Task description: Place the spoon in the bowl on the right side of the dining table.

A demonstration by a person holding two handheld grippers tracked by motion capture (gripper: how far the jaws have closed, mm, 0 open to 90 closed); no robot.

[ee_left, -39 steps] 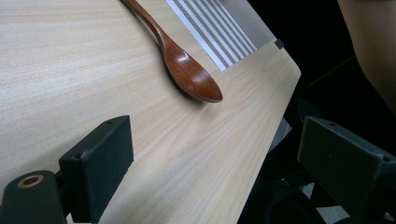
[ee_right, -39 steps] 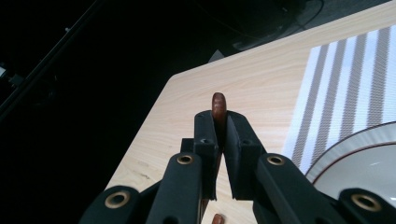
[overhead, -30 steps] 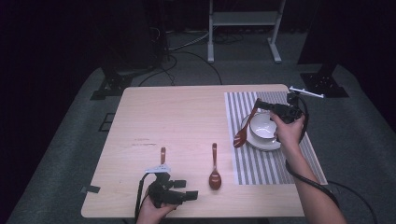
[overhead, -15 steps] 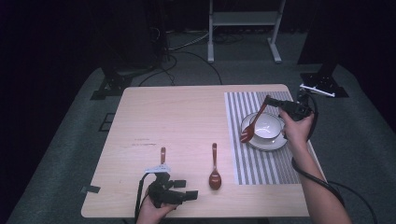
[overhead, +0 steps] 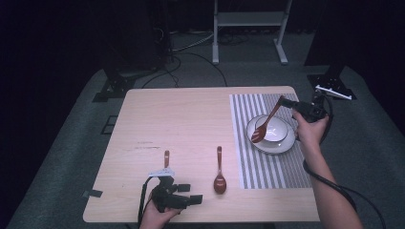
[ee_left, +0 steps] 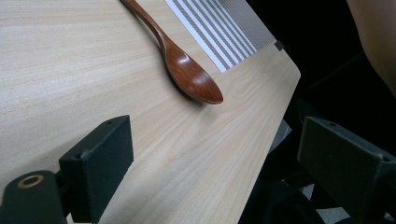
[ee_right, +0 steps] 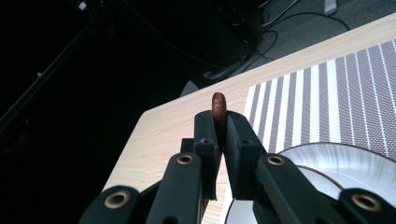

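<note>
Right tongs (overhead: 286, 102), right of frame, clamp a brown spoon (overhead: 265, 123) slanting over the bowl (overhead: 282, 139); left tongs (overhead: 191, 193), bottom left, gape wide above the worktop (overhead: 181, 124).

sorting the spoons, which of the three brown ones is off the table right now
The spoon clamped in the right gripper, tilted over the bowl. The other two spoons lie flat on the bare wood near the left gripper.

My work surface is a light wooden table with rounded corners (overhead: 191, 119). On its right side lies a grey-and-white striped rectangular placemat (overhead: 248, 114), carrying a white round plate (overhead: 282, 145). Near the front edge, a dark reddish-brown wooden spoon (overhead: 219, 180) lies flat, bowl toward me. Left of it lies a second brown wooden utensil (overhead: 166, 159), partly hidden.
</note>
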